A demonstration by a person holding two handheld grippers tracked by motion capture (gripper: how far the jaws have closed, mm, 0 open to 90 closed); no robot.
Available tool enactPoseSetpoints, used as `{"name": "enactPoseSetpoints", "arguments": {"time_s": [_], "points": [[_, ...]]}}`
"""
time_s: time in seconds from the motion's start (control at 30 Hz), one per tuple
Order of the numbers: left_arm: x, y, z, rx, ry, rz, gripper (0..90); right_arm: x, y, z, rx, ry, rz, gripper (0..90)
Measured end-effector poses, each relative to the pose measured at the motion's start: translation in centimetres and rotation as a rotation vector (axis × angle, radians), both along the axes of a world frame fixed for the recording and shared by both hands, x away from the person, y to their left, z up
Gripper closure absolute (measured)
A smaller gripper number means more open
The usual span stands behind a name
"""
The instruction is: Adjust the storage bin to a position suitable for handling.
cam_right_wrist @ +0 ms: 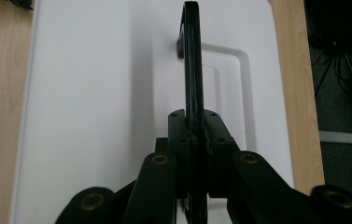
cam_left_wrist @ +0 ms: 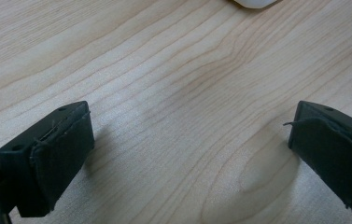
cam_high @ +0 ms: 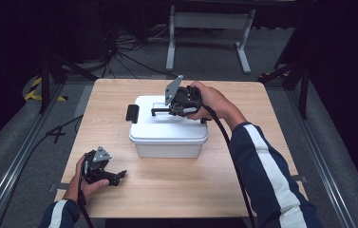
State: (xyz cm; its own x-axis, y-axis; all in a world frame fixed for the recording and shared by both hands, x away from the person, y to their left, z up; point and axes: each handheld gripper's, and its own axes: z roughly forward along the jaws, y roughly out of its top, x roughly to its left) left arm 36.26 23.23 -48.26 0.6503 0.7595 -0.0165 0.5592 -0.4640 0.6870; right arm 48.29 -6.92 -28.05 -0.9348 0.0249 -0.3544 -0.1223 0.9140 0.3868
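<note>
- White lidded box (cam_high: 167, 137), black handle (cam_high: 160, 112) raised edge-on, black latch at nine o'clock.
- Right gripper (cam_right_wrist: 193, 140) fingers clenched on handle.
- Left gripper (cam_left_wrist: 190, 154) fingers released above worktop (cam_left_wrist: 164, 70).

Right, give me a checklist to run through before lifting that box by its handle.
1. Right gripper shut on the black handle: ok.
2. Handle raised upright off the lid: ok.
3. Grip centred along the handle: not ok; in the high view the gripper sits toward its right end.
4. Side latch closed: cannot tell.
5. Left gripper open and resting apart from the white box: ok.
6. Bare table around the box: ok.
</note>
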Motion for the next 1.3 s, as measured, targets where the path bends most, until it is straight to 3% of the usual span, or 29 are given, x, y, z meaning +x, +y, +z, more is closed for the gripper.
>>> {"name": "enactPoseSetpoints", "arguments": {"time_s": [0.53, 0.93, 1.3], "points": [[0.0, 0.0, 0.0, -0.002, -0.002, 0.002, 0.6, -0.7, -0.3, 1.3, 0.03, -0.046, 0.021, 84.6], [0.0, 0.0, 0.0, 0.001, 0.001, -0.001, 0.6, -1.3, -2.4, 3.0, 0.085, -0.063, 0.019, 84.6], [0.1, 0.0, 0.0, 0.005, -0.005, -0.004, 0.6, -2.1, -4.7, 4.0, 0.099, -0.088, 0.002, 84.6]]}}
